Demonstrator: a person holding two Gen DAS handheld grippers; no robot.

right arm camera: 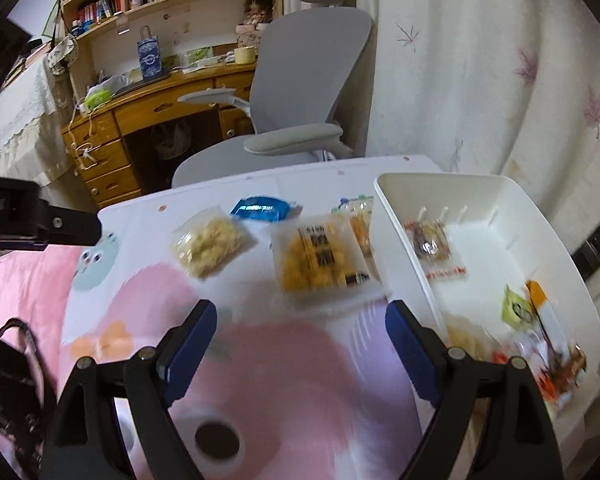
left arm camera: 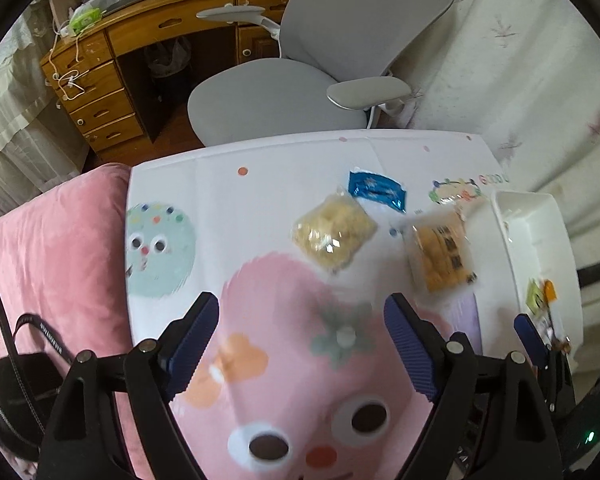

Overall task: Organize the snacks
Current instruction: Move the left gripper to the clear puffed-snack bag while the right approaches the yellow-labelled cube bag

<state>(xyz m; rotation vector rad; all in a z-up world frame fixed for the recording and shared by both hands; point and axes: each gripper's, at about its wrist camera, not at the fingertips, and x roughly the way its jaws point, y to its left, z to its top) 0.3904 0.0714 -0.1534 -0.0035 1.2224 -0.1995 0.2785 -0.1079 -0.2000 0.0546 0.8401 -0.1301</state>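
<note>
On the tabletop (right arm camera: 260, 360) three snack packs lie loose: a crumbly pack (right arm camera: 210, 246) toward 10 o'clock, a foil pack (right arm camera: 262, 209) behind it at 12, and a biscuit pack (right arm camera: 324, 258) at its 3 o'clock. The bin (right arm camera: 400, 248) stands at the tabletop's 3 o'clock edge, just beside the biscuit pack, with several small packs (right arm camera: 430, 240) in it. A chair (right arm camera: 300, 120) stands behind the tabletop, a desk (right arm camera: 160, 108) behind that toward 11. A cushion (left arm camera: 60, 248) lies at 9.

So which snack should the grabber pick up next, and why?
Probably lower the right gripper, open and empty, onto the orange snack packet. It lies on the mat right beside the white bin, where other snacks already sit.
</note>
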